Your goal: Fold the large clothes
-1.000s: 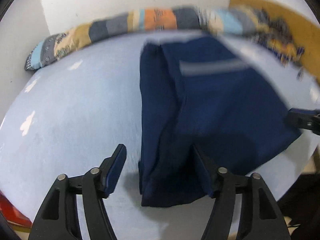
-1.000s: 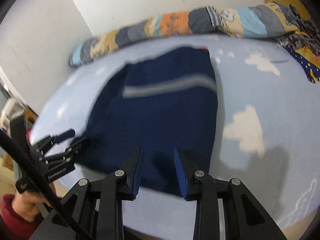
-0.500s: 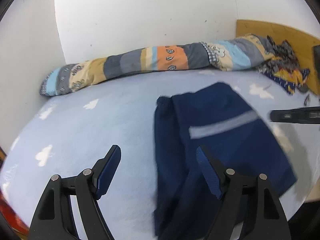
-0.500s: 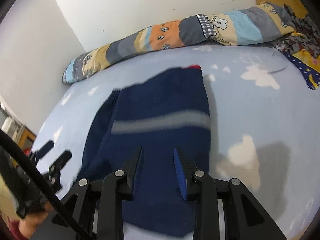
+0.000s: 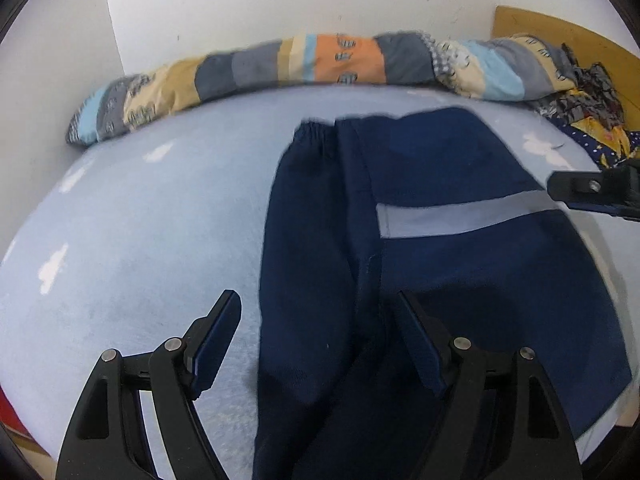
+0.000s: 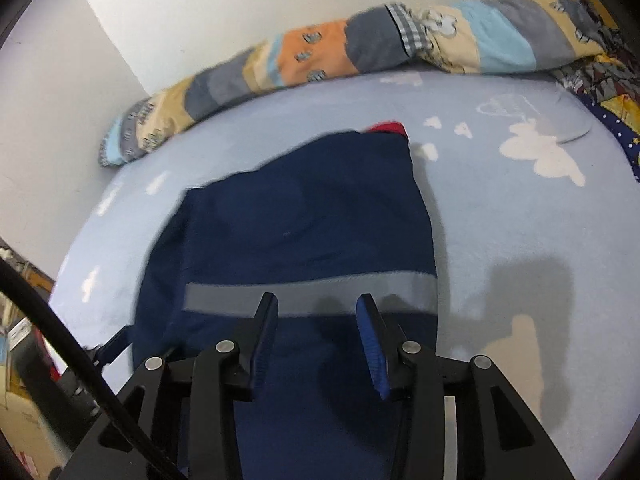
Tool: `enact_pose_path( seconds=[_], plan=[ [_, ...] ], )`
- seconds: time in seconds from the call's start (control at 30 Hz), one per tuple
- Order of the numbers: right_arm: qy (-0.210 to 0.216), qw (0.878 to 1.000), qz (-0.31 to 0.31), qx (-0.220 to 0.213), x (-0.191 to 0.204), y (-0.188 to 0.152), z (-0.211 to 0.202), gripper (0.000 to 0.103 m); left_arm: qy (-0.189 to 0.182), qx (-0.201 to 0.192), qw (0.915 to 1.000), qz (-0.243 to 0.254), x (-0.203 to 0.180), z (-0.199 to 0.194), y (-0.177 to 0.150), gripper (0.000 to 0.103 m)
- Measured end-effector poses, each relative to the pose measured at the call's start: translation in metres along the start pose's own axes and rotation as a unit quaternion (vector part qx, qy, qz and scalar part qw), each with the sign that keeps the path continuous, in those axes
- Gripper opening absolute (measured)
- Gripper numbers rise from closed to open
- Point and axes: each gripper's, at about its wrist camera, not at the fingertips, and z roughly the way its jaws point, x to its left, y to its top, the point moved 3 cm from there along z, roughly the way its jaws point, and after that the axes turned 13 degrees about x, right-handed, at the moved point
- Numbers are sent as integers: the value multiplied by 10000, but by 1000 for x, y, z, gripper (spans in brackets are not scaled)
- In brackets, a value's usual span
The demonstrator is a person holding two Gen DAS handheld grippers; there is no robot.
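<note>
Item: your navy sweater [image 5: 460,264] lay flat near the bed's [image 5: 140,240] near edge, left gripper [image 5: 320,336] spread wide over its sleeve, right gripper [image 6: 318,320] just opening, gripping nothing.

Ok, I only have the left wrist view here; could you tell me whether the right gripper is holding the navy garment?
Observer: No. The right gripper has just been opening its jaws; it hovers over the navy garment by the grey stripe, with nothing pinched between the pads.
Operator: Thank you. Is anything showing at the garment's far end?
Observer: Yes, a bit of red fabric peeks out at its far right corner.
Operator: And what is to the right of the garment?
Observer: A dark shadow falls on the light blue sheet there.
</note>
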Motion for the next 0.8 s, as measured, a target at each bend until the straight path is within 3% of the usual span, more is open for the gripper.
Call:
enact_pose_path(
  seconds=[0.3,0.4,0.67,0.8],
  plan=[
    [-33,9973,-730,-98,42,-94,-45,45,39,-636,9976,257,-7,-61,-45,78],
    [-141,9972,-725,-58,42,-125,-47,45,40,-622,9975,340,-13,-67,-60,78],
    [-253,9985,-477,129,23,-143,-29,45,363,-402,9968,590,-22,-44,-82,78],
    [-244,9987,-432,88,23,-143,-27,46,318,-371,9975,510,-18,-41,-82,80]
  ],
)
